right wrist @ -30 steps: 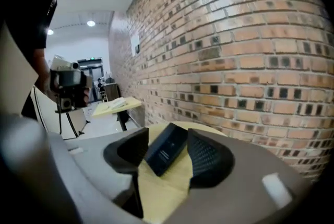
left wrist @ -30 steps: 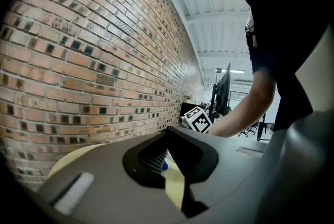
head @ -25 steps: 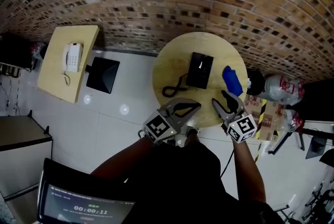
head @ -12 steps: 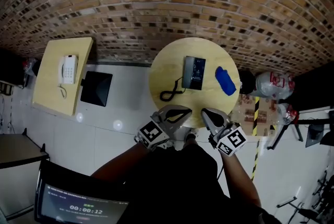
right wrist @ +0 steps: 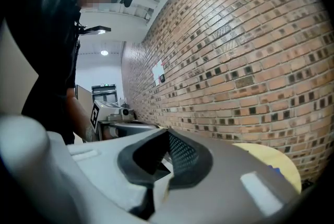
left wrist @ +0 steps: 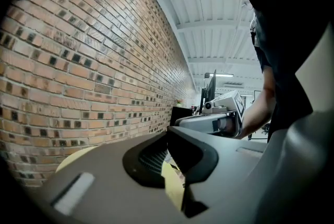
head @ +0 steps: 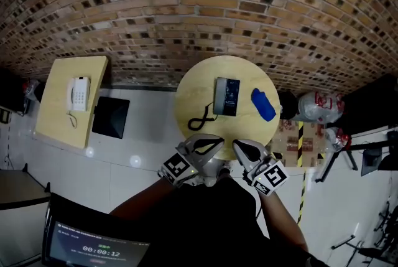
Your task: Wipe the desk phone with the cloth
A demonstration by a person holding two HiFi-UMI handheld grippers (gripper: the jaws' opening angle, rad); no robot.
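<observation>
A black desk phone (head: 226, 96) lies flat at the middle of the round wooden table (head: 193, 88), its coiled cord (head: 200, 119) trailing toward the near left. A blue cloth (head: 263, 104) lies to the right of the phone. Both grippers hang at the table's near edge, close to my body and apart from phone and cloth. My left gripper (head: 209, 142) (left wrist: 175, 168) is shut with nothing in it. My right gripper (head: 239, 146) (right wrist: 163, 168) is shut and empty too. The two gripper views look along the brick wall; each shows only a strip of the table (right wrist: 271, 157).
A second wooden table (head: 53, 116) at the left carries a white phone (head: 78, 93). A black square object (head: 111, 116) lies on the floor beside it. Plastic bags (head: 316, 104) and a taped cardboard piece (head: 292, 132) are at the right. A screen (head: 93, 247) sits at the bottom left.
The right gripper's jaws have closed on nothing. Both grippers have drawn back from over the table to its near edge, and the head view has shifted.
</observation>
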